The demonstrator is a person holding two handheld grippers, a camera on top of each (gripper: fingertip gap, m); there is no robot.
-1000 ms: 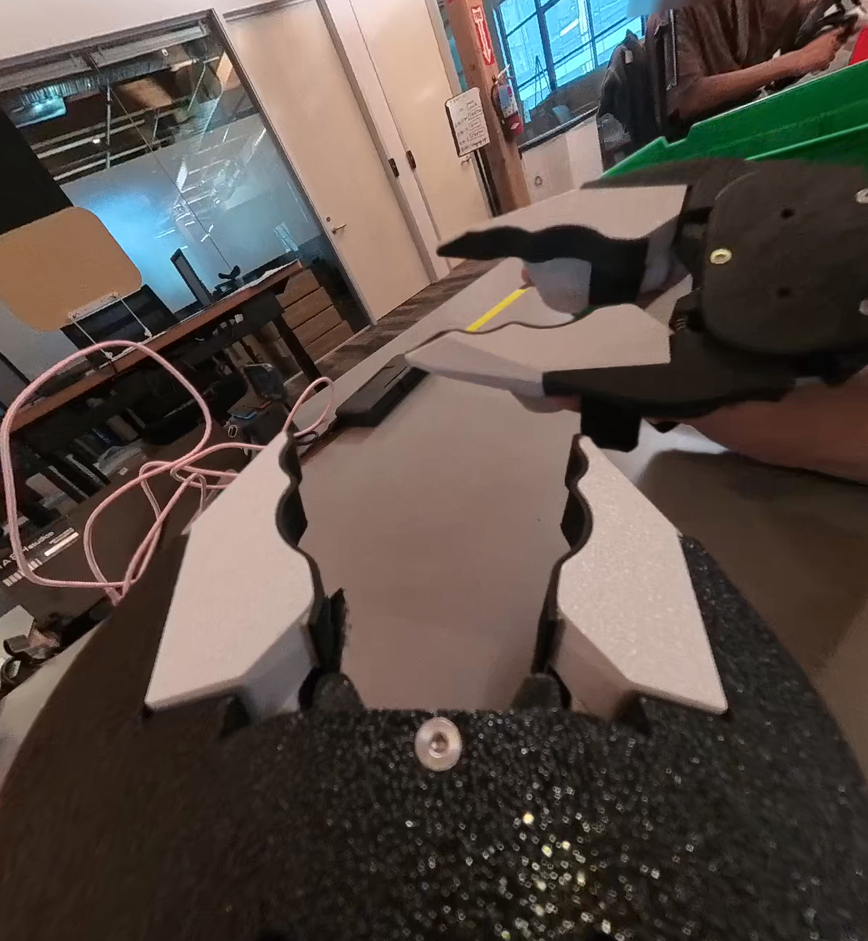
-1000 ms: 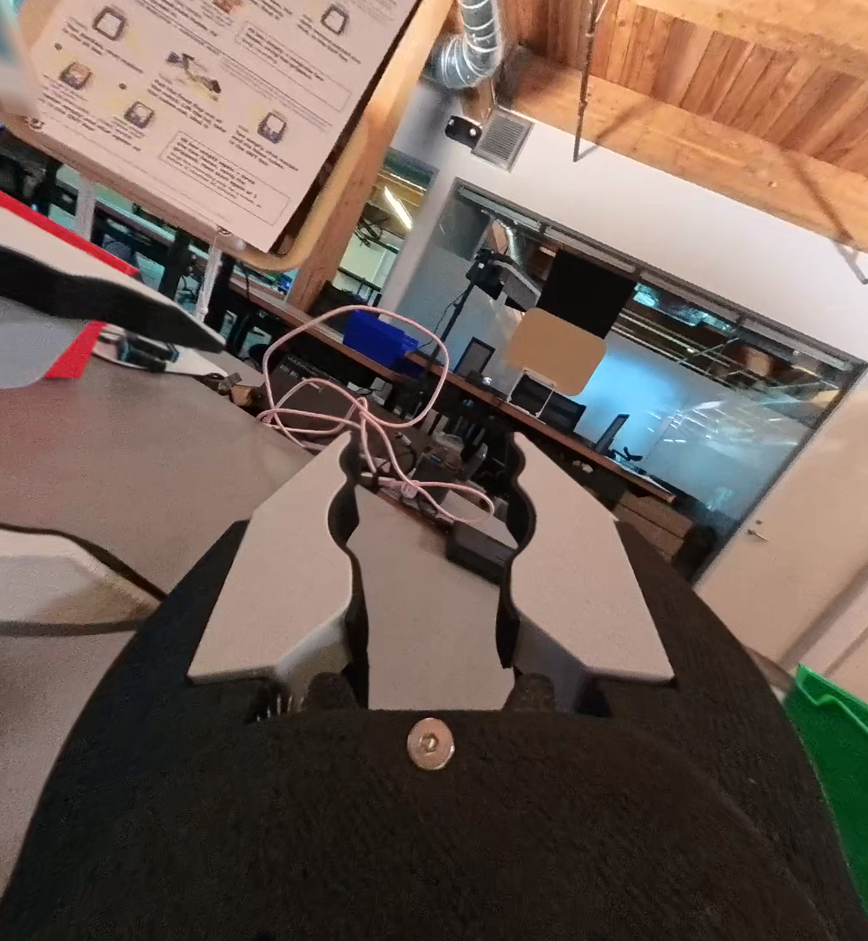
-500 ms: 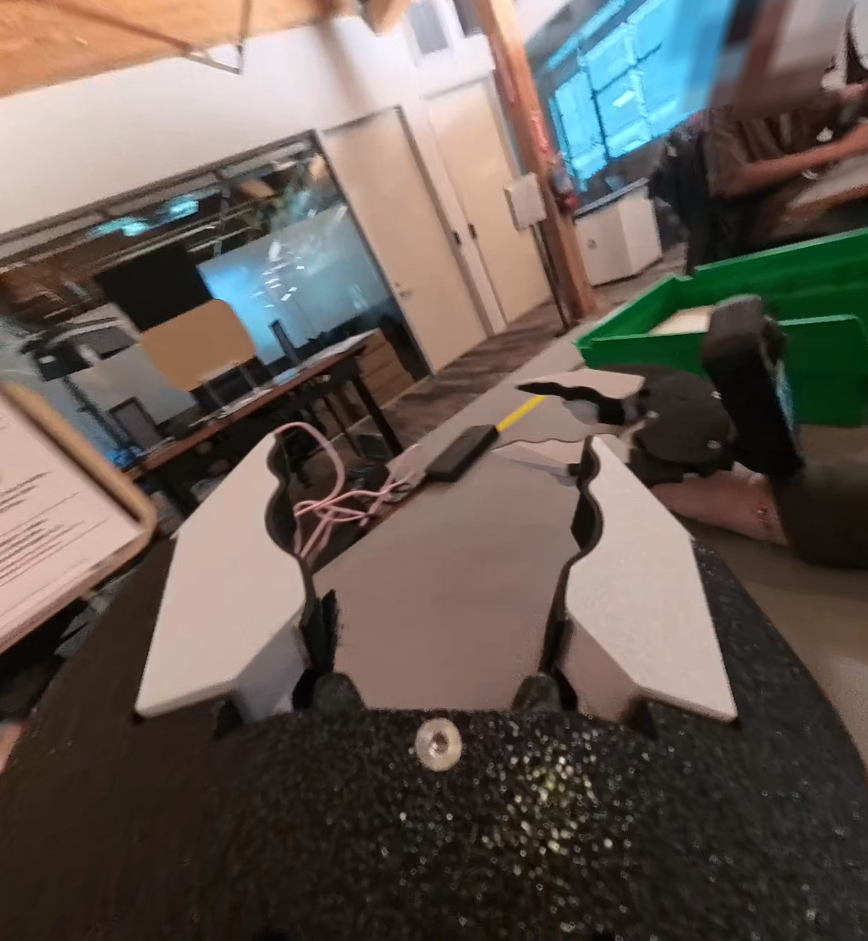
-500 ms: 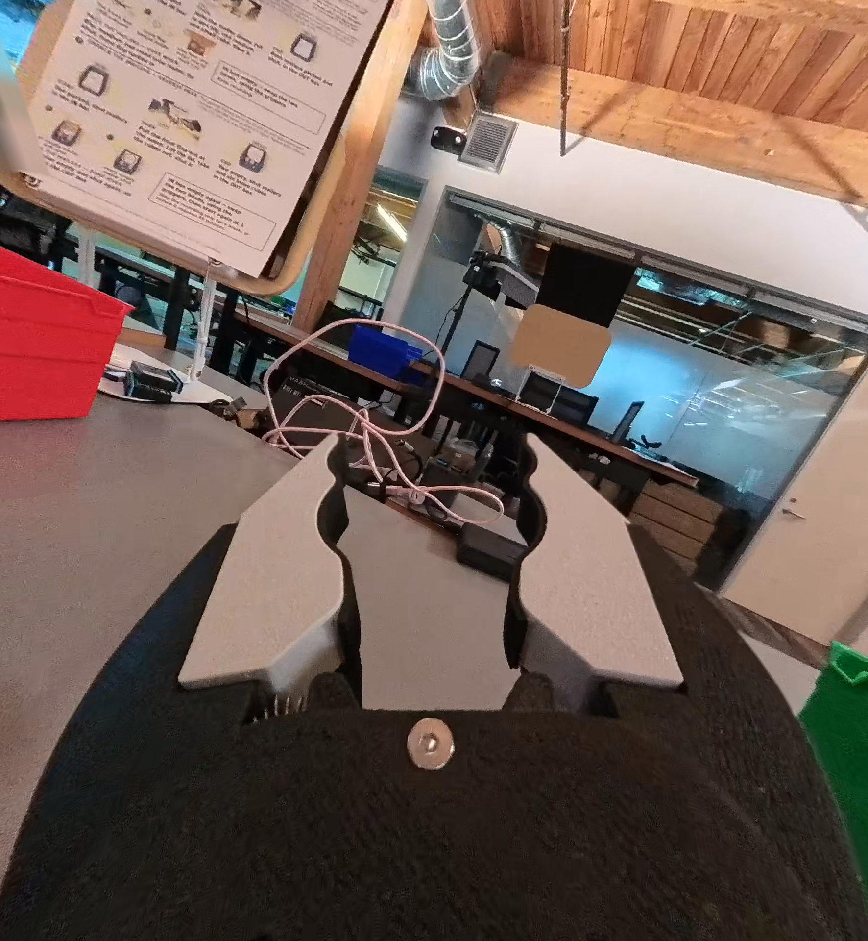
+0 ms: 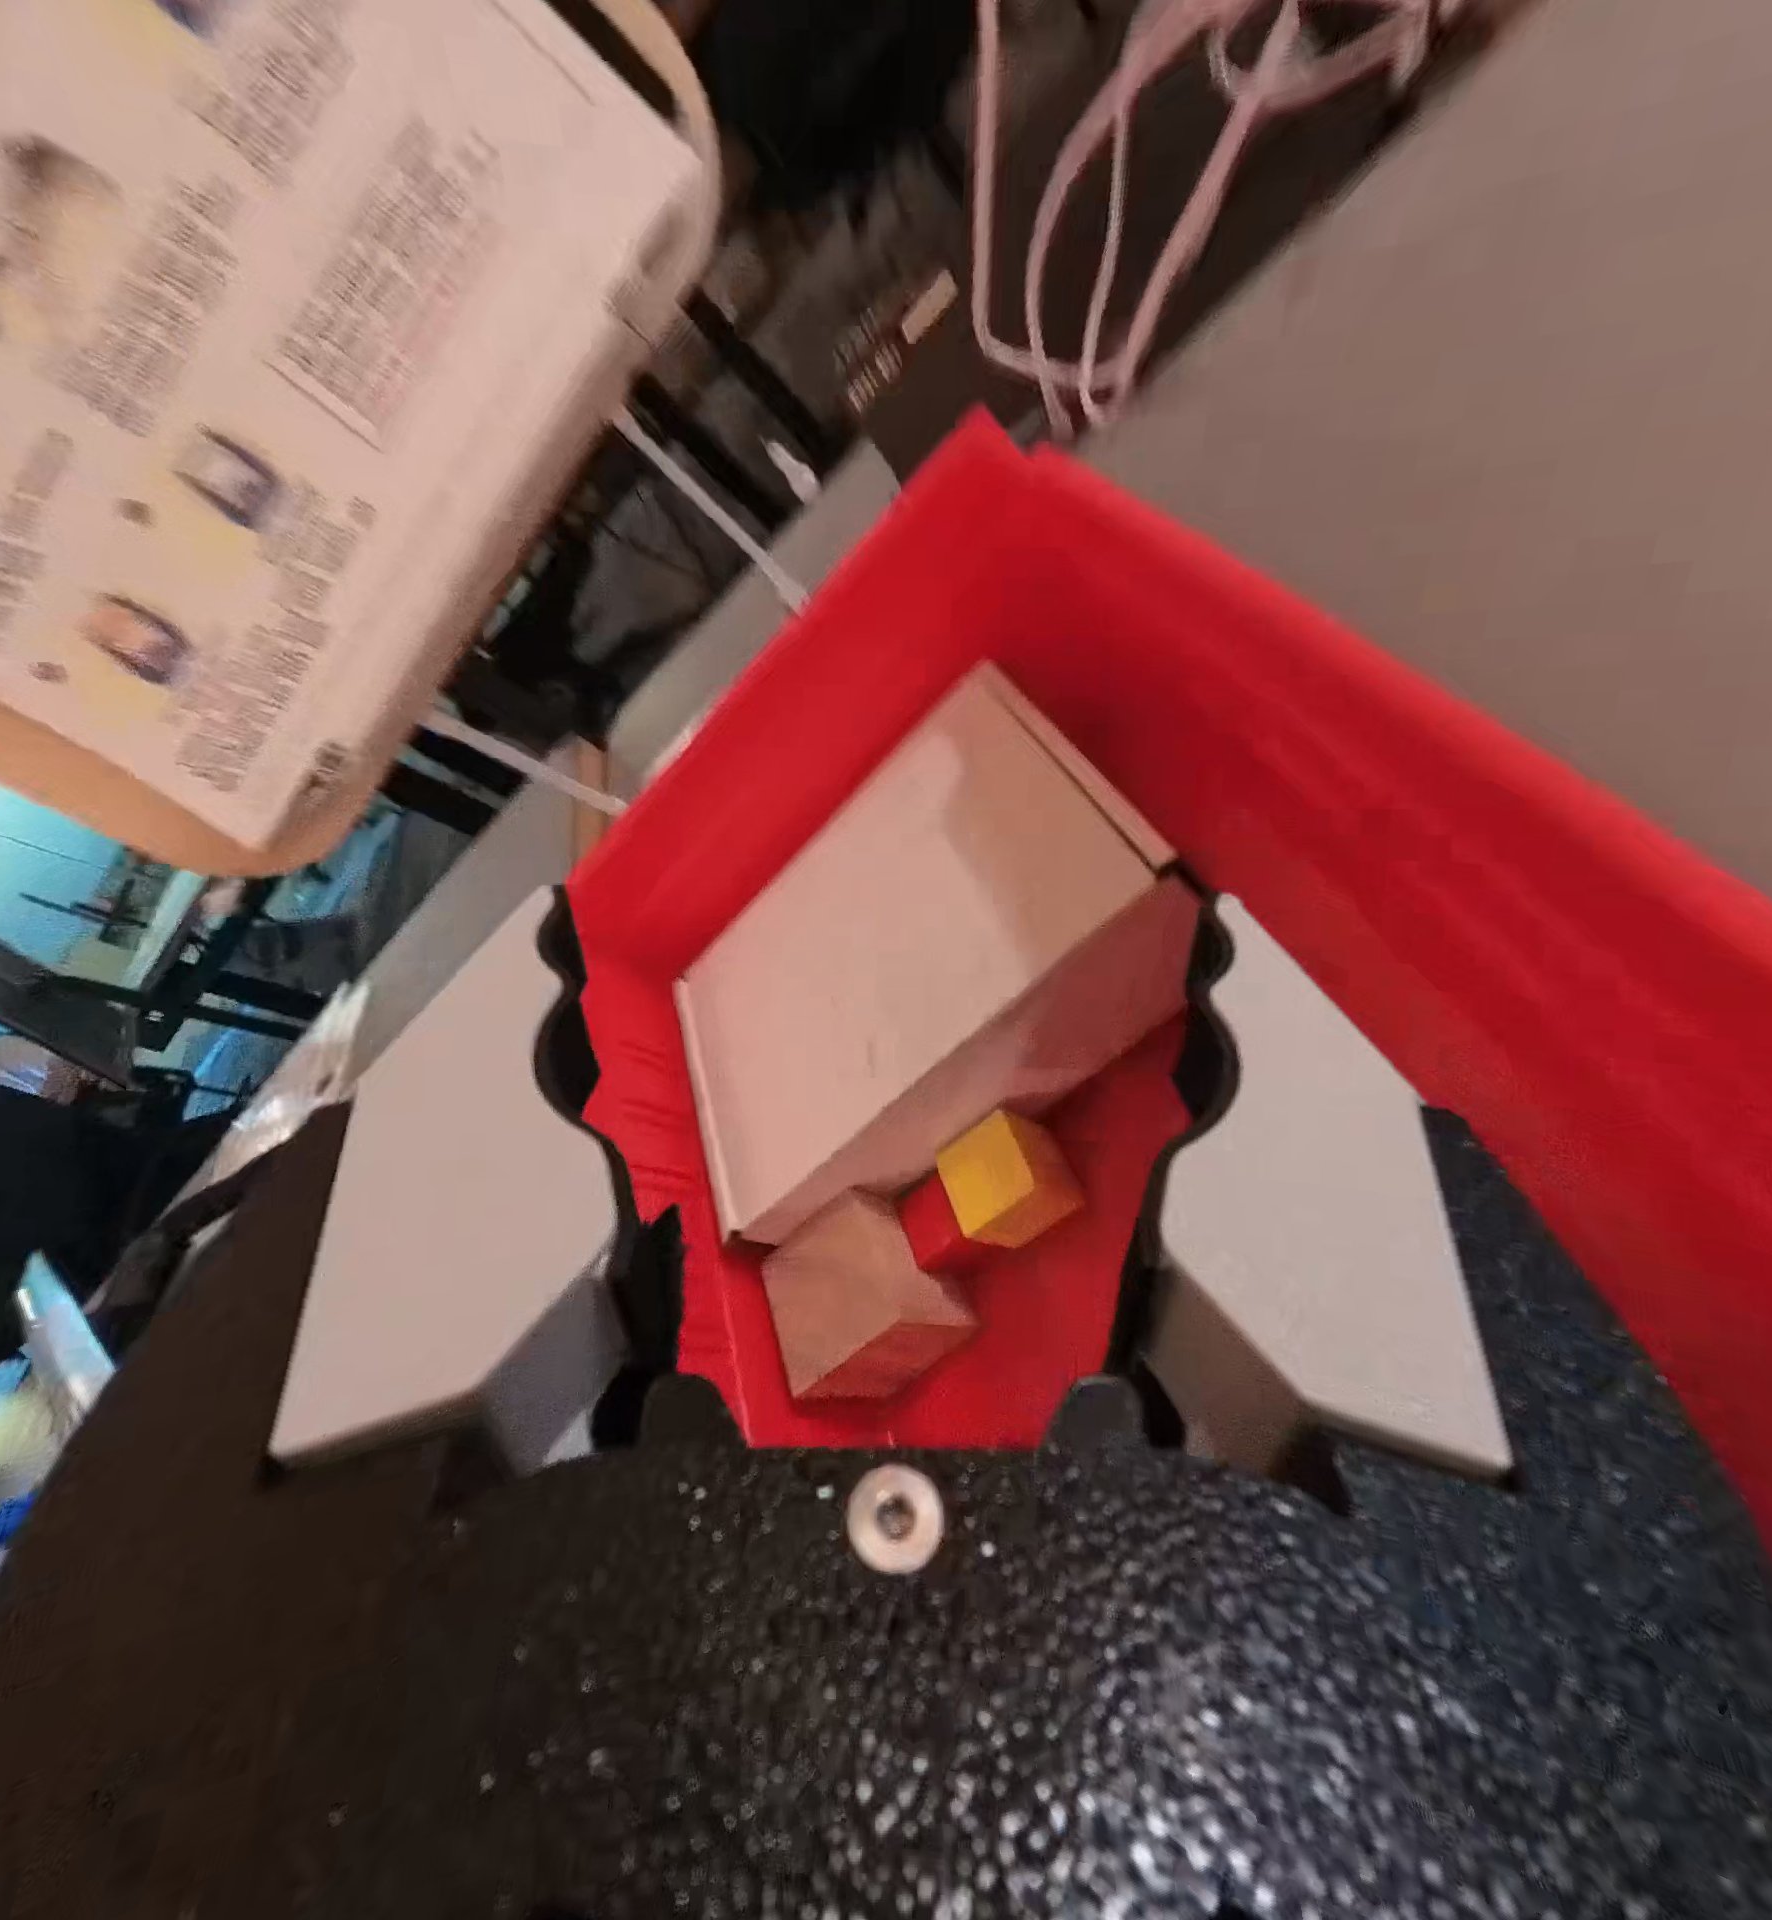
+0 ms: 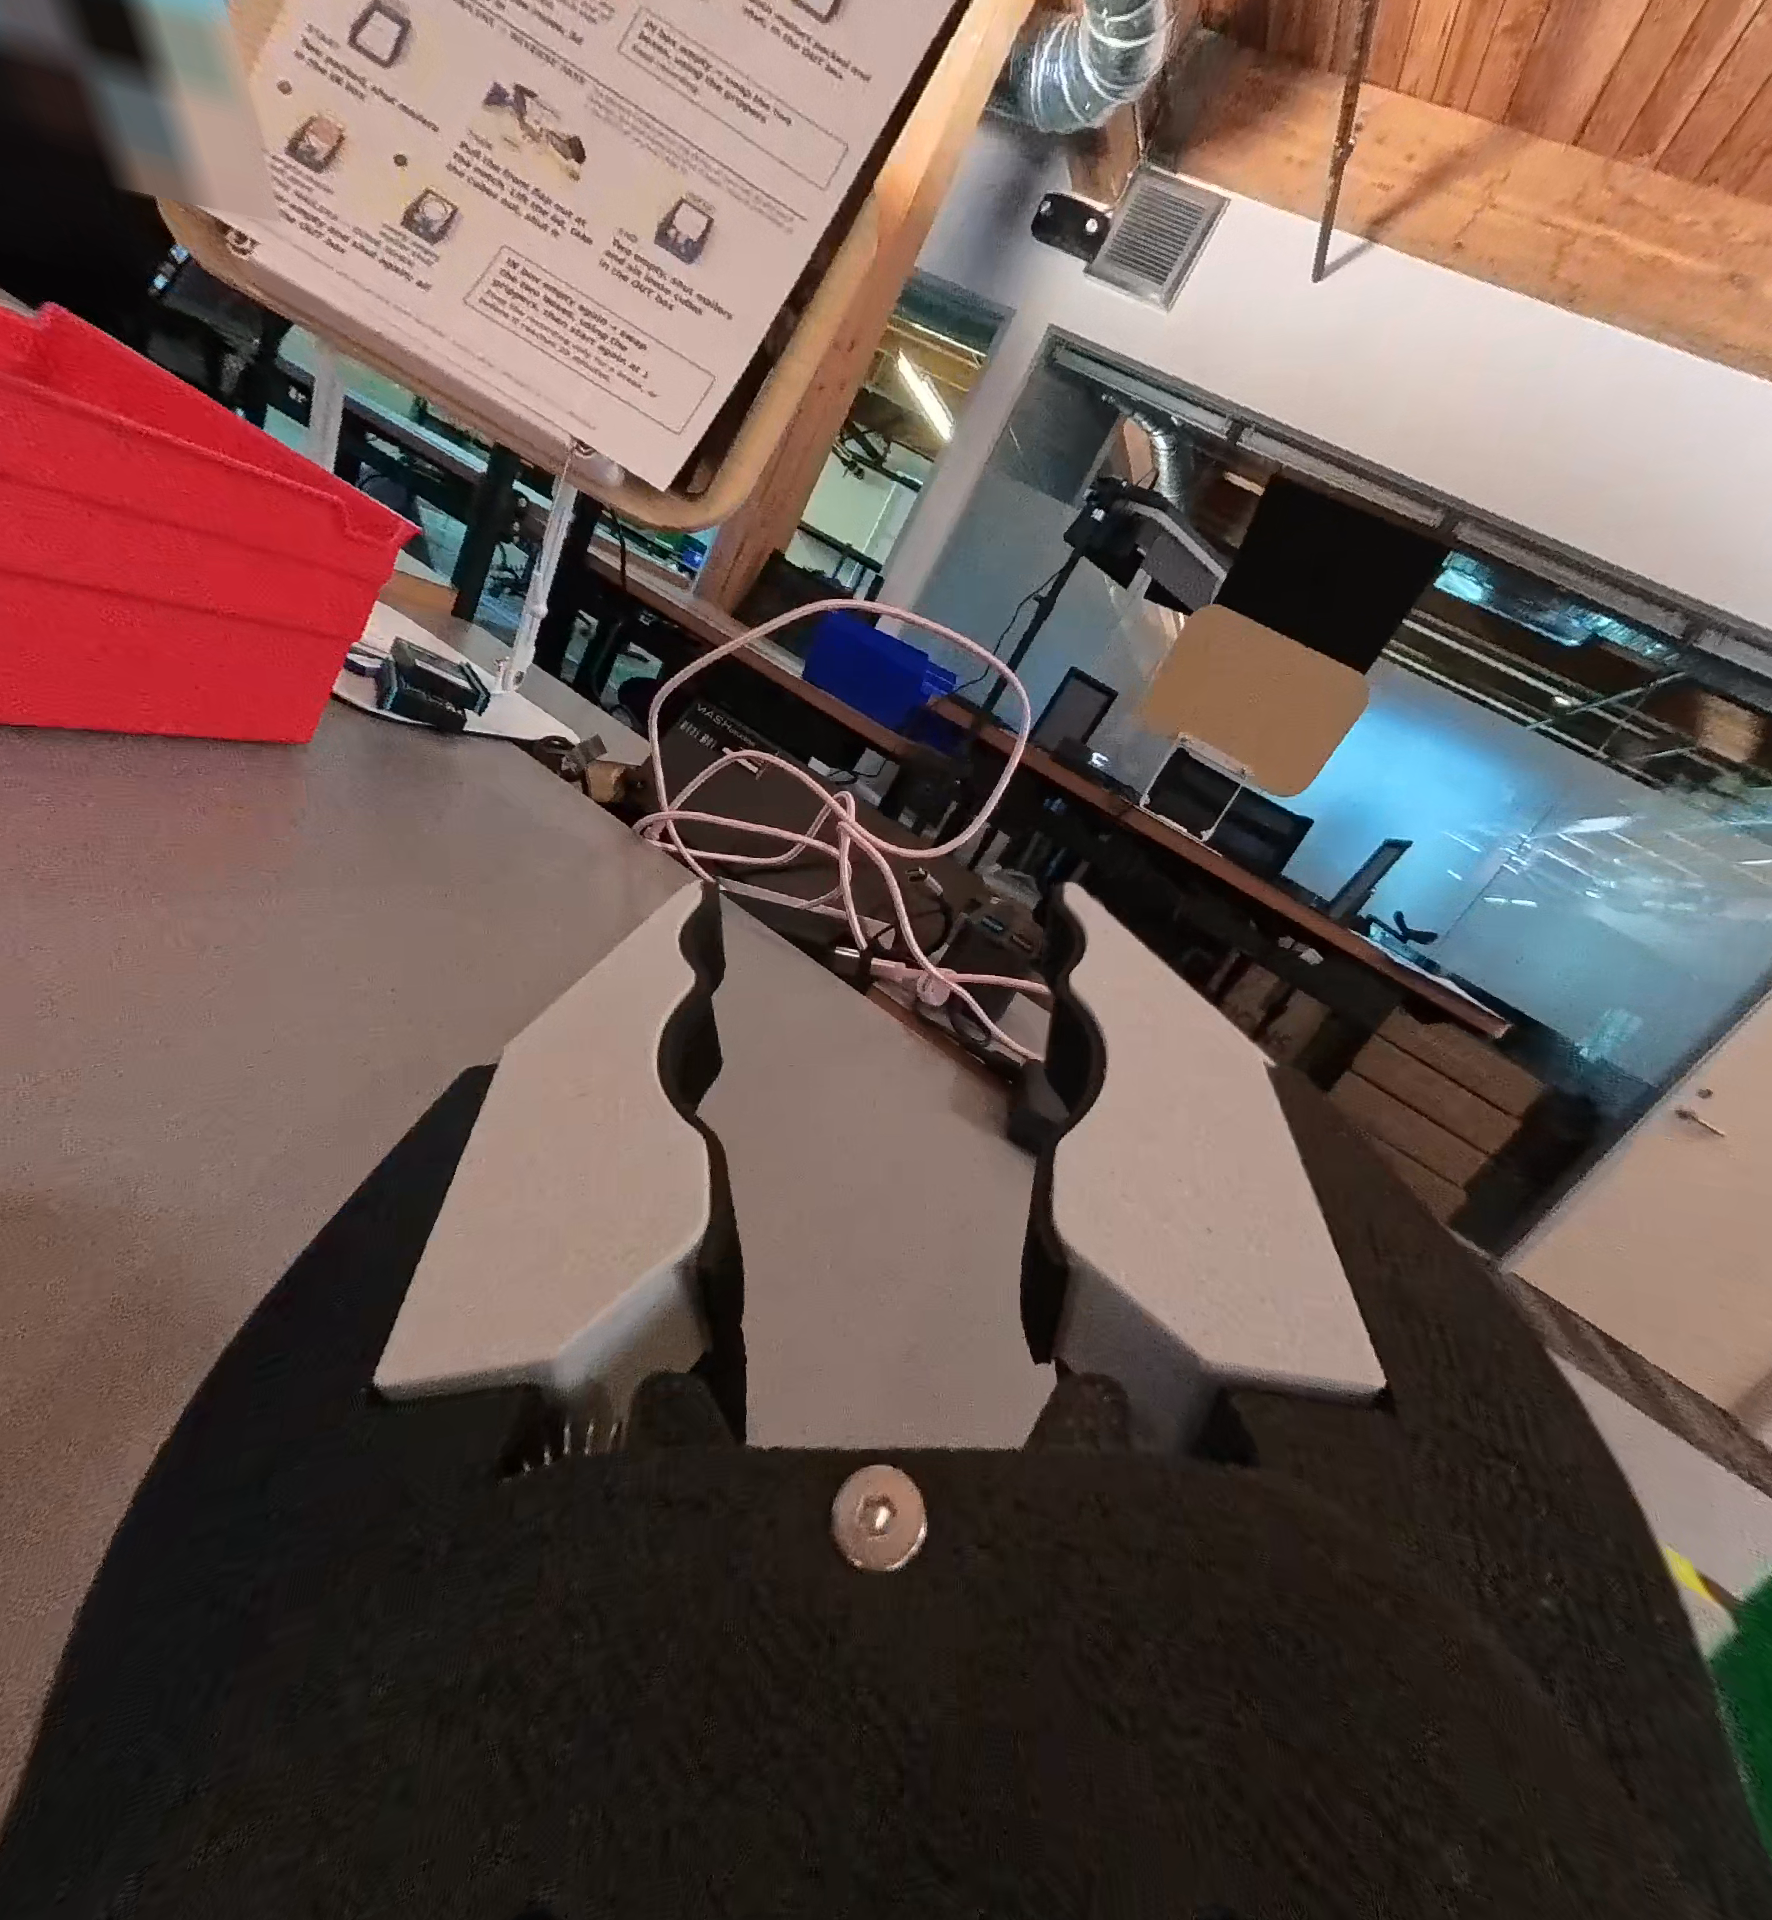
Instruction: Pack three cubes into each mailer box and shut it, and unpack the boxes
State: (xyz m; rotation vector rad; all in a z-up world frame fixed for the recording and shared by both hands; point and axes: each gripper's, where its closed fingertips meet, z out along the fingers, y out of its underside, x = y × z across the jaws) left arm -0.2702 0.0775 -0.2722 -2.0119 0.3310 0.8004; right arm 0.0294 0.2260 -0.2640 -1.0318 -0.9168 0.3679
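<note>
Mailer box [image 5: 923, 935], white cardboard and shut, lies flat in a corner of a red bin [image 5: 1433, 831], seen from above between the left tongs [image 5: 882, 997], which are spread wide and hold nothing. Just beside the box's near edge sit a yellow cube [image 5: 1007, 1174], a plain wooden cube [image 5: 861, 1299] and a red cube [image 5: 932, 1231] wedged between them. Likely light and stiff but crushable, the box seems best gripped across its long side walls; the small hard cubes suit a pinch on opposite faces. Right tongs [image 6: 882, 935] hover over the grey tabletop [image 6: 238, 935], partly open and empty. A printed instruction sheet [image 6: 591, 187] on a board hangs above; its writing is not given here. No brand marks show on the box
</note>
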